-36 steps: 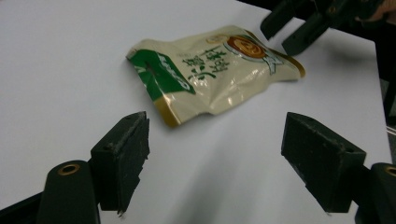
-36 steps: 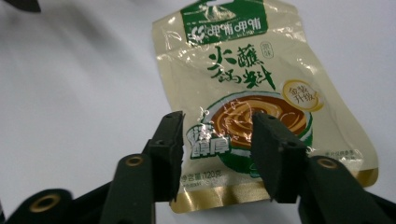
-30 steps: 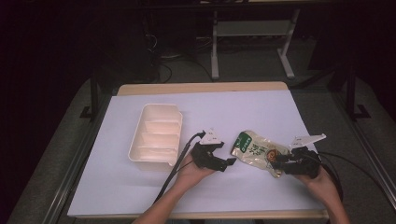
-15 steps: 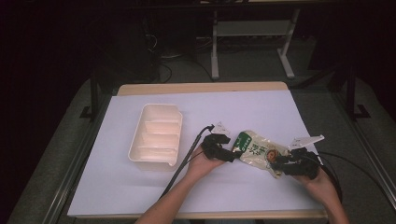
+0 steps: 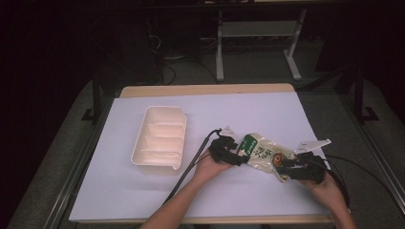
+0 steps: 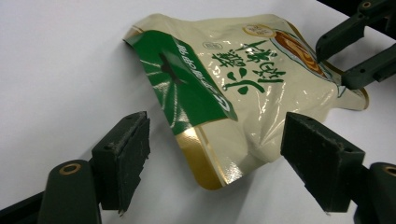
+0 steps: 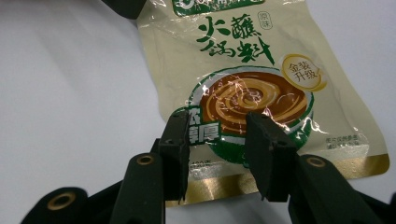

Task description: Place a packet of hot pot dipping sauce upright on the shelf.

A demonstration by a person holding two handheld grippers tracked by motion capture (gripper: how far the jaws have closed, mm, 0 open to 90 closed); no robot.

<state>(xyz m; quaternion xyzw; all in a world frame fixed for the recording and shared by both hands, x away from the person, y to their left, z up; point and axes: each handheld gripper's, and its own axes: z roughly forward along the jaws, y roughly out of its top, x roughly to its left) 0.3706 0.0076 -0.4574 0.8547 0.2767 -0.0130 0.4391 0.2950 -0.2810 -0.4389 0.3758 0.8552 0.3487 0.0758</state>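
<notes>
Sauce pouch (image 6: 243, 88) lay on the white surface (image 5: 143, 200). Left gripper (image 6: 215, 154) fingers stood wide apart around its end (not touching). Right gripper (image 7: 217, 154) fingers, part open, straddled the opposite edge; whether they gripped, I cannot tell.

Sauce pouch (image 6: 243, 88): glossy plastic film w/ gold foil-look edges, wrinkled. Gripper pads (image 6: 128, 149): matt black plastic, rough faces. Divided tray (image 5: 160, 140): smooth cream plastic, semi-matt. Table cover (image 5: 267, 112): matt white sheet. Table edge (image 5: 205, 89): light wood.

cream-green sauce pouch (image 5: 261, 151), crumpled, on table right
</notes>
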